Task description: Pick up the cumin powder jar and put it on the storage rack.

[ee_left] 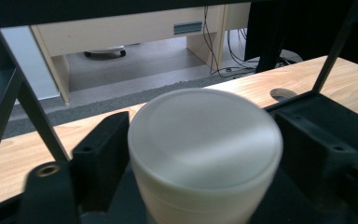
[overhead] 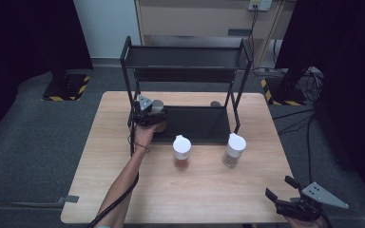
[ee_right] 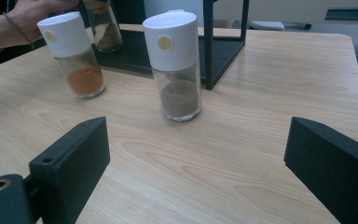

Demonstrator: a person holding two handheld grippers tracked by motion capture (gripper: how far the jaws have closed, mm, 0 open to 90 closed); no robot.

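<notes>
Wooden bench (overhead: 209,190) carrying a black two-tier rack (overhead: 186,61), two white-capped spice jars, orange-filled (overhead: 181,152) and brown-filled (overhead: 234,150), standing apart just in front of its lower shelf (overhead: 195,124). On that shelf's left end, a third jar (ee_left: 205,154), its white cap between the left hand-held gripper (overhead: 148,115) pads with gaps either side, apparently released. Best practice from here: drawing straight back along the jaws, level, clear of the cap and the rack's post, so nothing tips. Right hand-held gripper (overhead: 285,194) spread wide, empty, low at the bench's near right corner, facing the brown jar.
</notes>
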